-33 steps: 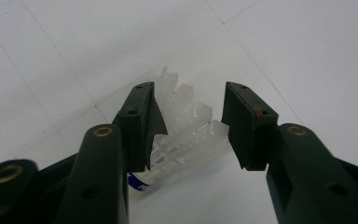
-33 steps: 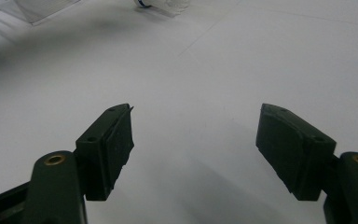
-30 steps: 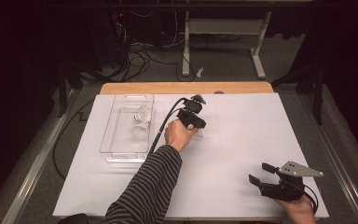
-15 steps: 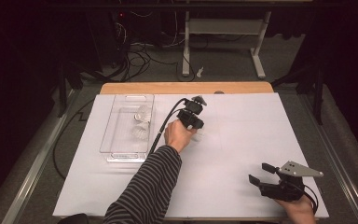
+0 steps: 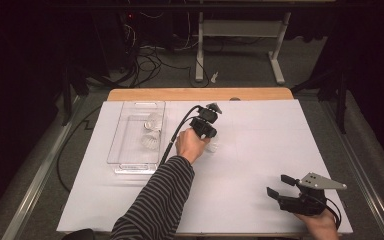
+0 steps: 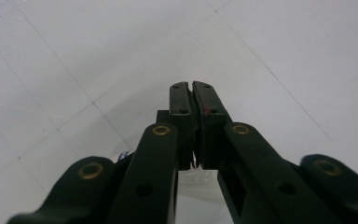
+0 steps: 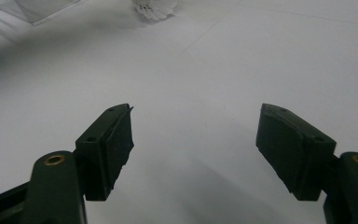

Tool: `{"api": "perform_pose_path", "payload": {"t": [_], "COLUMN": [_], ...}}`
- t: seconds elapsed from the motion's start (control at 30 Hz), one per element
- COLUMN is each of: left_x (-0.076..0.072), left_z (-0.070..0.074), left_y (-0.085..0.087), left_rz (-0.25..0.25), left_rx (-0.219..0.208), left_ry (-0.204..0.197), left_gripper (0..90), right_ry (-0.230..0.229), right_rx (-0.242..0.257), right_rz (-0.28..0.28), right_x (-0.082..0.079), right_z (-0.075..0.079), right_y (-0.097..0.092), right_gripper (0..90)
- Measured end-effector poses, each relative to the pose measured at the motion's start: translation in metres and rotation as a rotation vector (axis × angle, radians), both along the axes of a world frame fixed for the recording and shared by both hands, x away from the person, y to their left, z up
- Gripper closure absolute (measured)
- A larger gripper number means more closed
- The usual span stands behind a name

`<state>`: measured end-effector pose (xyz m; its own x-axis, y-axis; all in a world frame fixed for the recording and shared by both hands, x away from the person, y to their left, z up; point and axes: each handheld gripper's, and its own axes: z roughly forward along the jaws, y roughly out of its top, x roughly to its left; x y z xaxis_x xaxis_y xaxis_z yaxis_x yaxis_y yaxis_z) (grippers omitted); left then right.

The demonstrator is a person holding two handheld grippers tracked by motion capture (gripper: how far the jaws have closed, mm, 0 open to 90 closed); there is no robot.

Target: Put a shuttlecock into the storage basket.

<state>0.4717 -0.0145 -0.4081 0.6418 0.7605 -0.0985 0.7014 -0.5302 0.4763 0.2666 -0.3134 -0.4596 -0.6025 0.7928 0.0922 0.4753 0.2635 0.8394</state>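
Left tool (image 5: 211,141): jaws have just been closing and now stand pressed together, a thin white edge of a shuttlecock (image 5: 211,147) pinched between the pads, its white body directly beneath the tool on the surface (image 5: 260,150). Further left, a clear tray (image 5: 130,150) holds two more shuttlecocks (image 5: 150,141). Right tool (image 5: 281,186), well apart at the near right: jaws spread, nothing between them.

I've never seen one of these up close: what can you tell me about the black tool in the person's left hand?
The left gripper is a black hand-held tool with a cable trailing from it. It points down at the white table cover near the clear tray. Its jaws have just been closing and now stand together; something thin and whitish seems pinched between them, though what it is cannot be told.
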Motion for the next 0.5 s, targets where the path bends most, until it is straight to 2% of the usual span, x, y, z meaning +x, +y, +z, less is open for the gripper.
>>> {"api": "perform_pose_path", "payload": {"t": [0.5], "left_x": [-0.0033], "left_z": [0.0085], "left_y": [0.0063], "left_rz": [-0.019], "left_rx": [-0.002], "left_ry": [-0.012], "left_gripper": [89.0], "right_ry": [0.001], "right_rx": [-0.001], "right_rz": [-0.001], "right_x": [0.0001], "right_z": [-0.0001], "right_y": [0.0002], "right_gripper": [27.7]}}
